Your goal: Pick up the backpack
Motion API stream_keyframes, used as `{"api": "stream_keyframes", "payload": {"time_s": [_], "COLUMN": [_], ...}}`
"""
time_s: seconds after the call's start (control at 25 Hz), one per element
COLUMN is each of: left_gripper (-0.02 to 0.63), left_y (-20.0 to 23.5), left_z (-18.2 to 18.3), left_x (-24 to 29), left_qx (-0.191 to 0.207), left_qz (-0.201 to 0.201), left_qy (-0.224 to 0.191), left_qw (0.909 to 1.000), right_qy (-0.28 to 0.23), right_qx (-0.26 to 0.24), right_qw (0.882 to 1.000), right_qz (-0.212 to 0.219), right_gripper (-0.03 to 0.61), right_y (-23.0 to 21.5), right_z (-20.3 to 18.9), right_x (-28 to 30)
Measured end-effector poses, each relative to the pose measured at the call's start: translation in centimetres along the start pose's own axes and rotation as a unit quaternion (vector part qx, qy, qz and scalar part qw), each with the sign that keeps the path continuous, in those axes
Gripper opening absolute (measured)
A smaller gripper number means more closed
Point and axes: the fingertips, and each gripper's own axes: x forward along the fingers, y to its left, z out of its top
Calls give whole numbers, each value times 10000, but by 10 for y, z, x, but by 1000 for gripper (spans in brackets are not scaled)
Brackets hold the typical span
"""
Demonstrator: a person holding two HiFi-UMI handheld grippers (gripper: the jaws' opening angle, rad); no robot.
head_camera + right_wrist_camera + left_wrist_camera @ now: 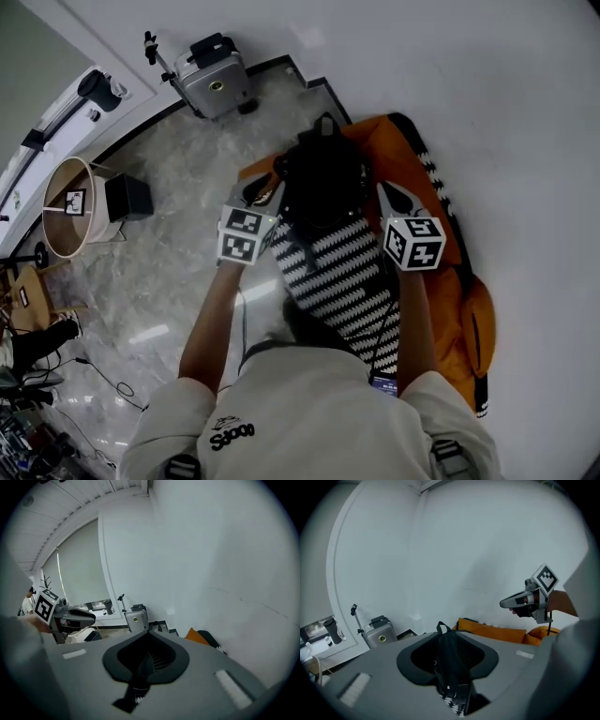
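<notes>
My left gripper (260, 194) has its jaws a little apart with nothing pinched. In its own view the black backpack (449, 667) fills the gap straight ahead, its top carry loop (441, 628) standing up, though I cannot tell whether the jaws touch the fabric. My right gripper (397, 202) has its jaws together and empty; its own view shows only a dark sliver of the backpack and a scrap of striped cloth (136, 696) past the tips. From above, the two grippers flank the backpack, left beside its left edge and right beside its right edge, both pointing forward and down at it. The backpack rests on the black-and-white striped cloth spread over an orange cushion (412, 150), which lies on the floor against the white wall (487, 84). Further off, a grey suitcase (217, 80) stands on the marble floor (187, 187) near the corner. As I judge it, the pick-up has hardly begun: I am lined up on the backpack, but it is not gripped and not lifted. I have yet to open the right jaws, close on the loop or a strap, and raise the backpack clear of the cushion.
</notes>
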Motion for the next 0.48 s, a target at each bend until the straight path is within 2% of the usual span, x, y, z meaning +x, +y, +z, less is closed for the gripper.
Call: {"api": "stream_keyframes", "payload": {"time_s": [0.08, 0.12, 0.48], "left_gripper": [143, 153, 198], "left_y": [4, 7, 29], "left_z": [-7, -11, -71], "left_x": [17, 25, 95], "left_qx": [-142, -228, -509], "left_qz": [19, 42, 71], "left_qy": [77, 96, 610], "left_qw": [9999, 9997, 9968], "right_qy": [149, 233, 588], "right_qx": [29, 29, 321], "right_qw": [9999, 9997, 9977], "right_qz": [-18, -12, 100], "right_gripper": [14, 42, 163], "right_y": [-12, -17, -47], "right_z": [-7, -11, -54], "right_x": [16, 24, 95]}}
